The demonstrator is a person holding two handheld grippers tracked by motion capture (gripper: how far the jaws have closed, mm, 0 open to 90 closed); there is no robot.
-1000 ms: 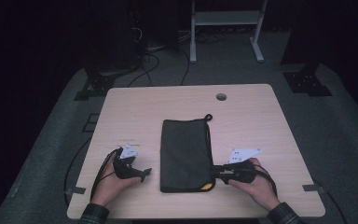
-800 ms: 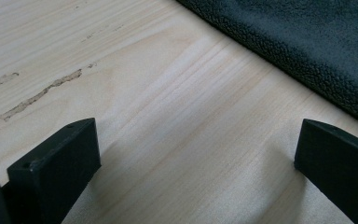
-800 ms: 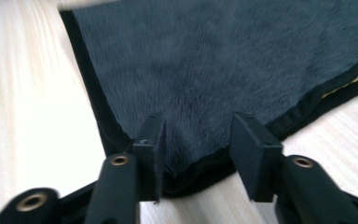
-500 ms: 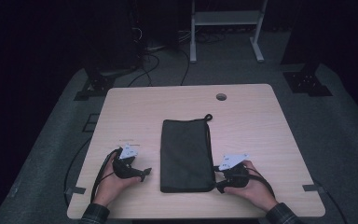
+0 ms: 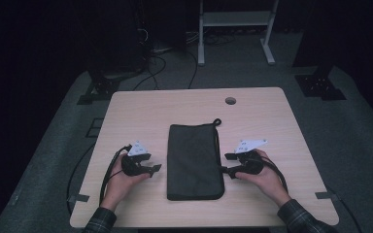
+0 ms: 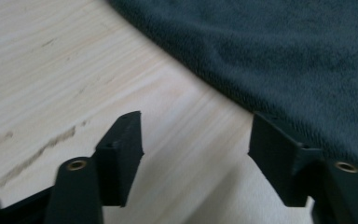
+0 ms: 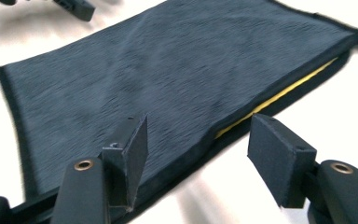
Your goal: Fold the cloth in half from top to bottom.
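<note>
1. The dark pouch lies flat in the middle of the desk.
2. The left gripper sits just left of the pouch; its jaws have just been closing, part open, holding nothing.
3. The right gripper sits at the pouch's right edge, jaws apart, holding nothing.

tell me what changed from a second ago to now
The right hand-held gripper let go of the flat dark fabric pouch at its near right corner, and the orange patch showing there is gone. Its jaws have just opened, empty. The left hand-held gripper jaws have just been closing, nothing between them. The pouch and light wooden table stayed put.
</note>
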